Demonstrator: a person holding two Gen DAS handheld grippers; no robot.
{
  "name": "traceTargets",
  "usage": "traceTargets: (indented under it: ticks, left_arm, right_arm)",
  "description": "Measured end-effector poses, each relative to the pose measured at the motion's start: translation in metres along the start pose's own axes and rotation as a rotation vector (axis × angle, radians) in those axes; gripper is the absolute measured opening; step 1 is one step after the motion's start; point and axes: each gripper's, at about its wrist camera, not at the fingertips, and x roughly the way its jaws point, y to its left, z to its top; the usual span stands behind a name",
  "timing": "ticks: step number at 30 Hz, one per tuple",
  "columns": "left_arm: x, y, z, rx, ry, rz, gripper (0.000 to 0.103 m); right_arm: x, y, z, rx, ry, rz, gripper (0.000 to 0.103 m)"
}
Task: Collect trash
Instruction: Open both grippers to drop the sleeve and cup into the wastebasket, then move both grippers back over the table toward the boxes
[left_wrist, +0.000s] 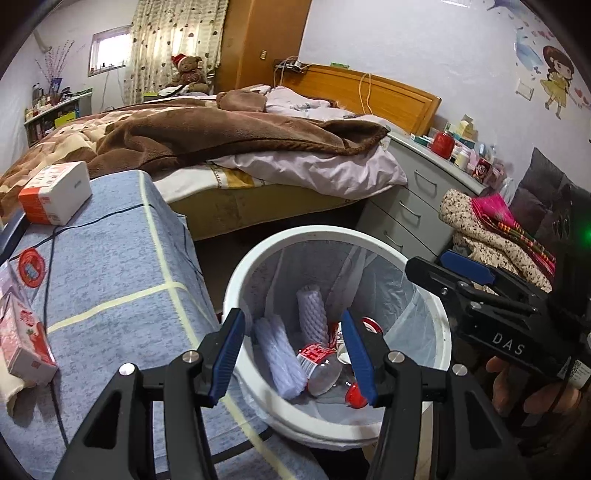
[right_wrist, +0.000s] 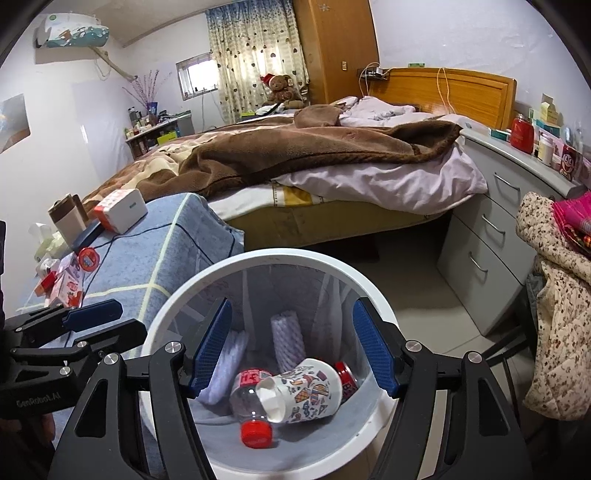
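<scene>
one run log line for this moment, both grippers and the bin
left gripper: open, empty, over bin | right gripper: open, empty, over bin | bin: bottle, paper cup, can, foam sleeves inside

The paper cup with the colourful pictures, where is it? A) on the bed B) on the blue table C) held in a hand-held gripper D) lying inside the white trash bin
D: the paper cup lies on its side in the white trash bin, against the plastic bottle.

Both wrist views look steeply down from close above into the white bin (left_wrist: 236, 295) (right_wrist: 376, 299), sharing the bed (left_wrist: 229, 133) (right_wrist: 295, 147) behind it.
</scene>
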Motion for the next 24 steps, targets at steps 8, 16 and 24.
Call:
traceTargets:
  ticks: [8, 16, 24]
  left_arm:
    - [-0.031, 0.028, -0.003, -0.041, -0.059, 0.051, 0.057]
    - [-0.064, 0.068, -0.007, -0.108, -0.118, 0.107, 0.058]
    - [-0.098, 0.112, -0.018, -0.182, -0.164, 0.182, 0.063]
  right_arm:
    - [-0.005, 0.019, 0.004, -0.014, -0.029, 0.034, 0.070]
    - [-0.009, 0.052, 0.007, -0.046, -0.054, 0.100, 0.070]
    - [-0.006, 0.083, 0.006, -0.065, -0.054, 0.175, 0.070]
